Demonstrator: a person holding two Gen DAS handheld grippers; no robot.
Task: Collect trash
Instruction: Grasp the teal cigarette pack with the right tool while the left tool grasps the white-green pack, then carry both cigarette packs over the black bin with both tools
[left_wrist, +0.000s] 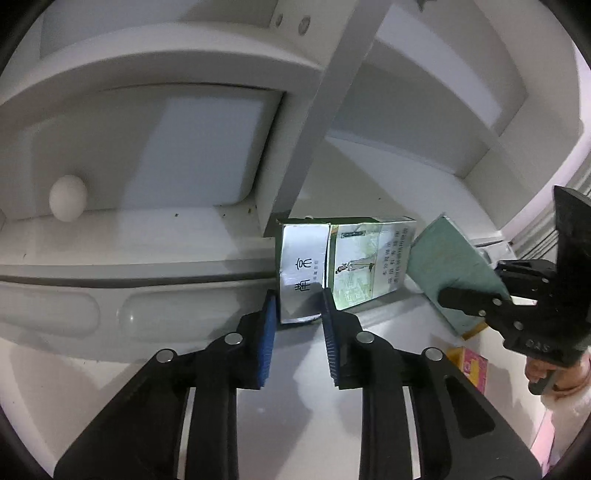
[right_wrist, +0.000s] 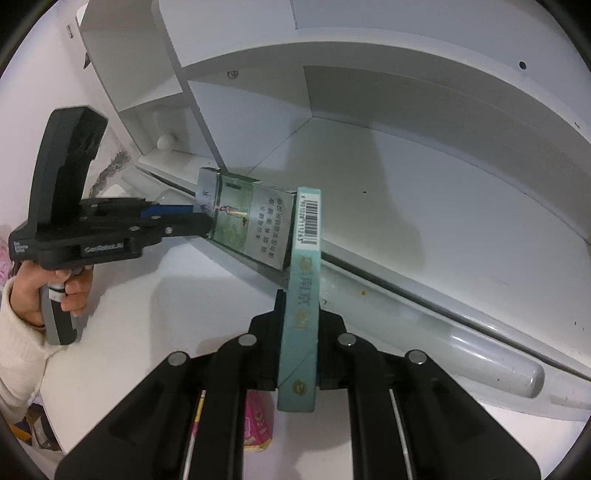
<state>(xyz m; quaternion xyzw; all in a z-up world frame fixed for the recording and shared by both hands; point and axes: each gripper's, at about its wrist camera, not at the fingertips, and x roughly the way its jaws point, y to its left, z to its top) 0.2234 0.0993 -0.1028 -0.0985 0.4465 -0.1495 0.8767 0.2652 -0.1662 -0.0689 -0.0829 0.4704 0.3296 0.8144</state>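
Beside the white shelf unit, the left tool is grasping a green-and-silver cardboard cigarette pack lying on the white tabletop, while the right tool is clenching a teal cardboard pack just beside it; both likely need lifting next.

Right gripper clamps slim teal cardboard cigarette pack edge-on, barcode up. Beyond, left gripper, in person's hand, grips green-and-silver cigarette box on white shelf. Pink packet below.
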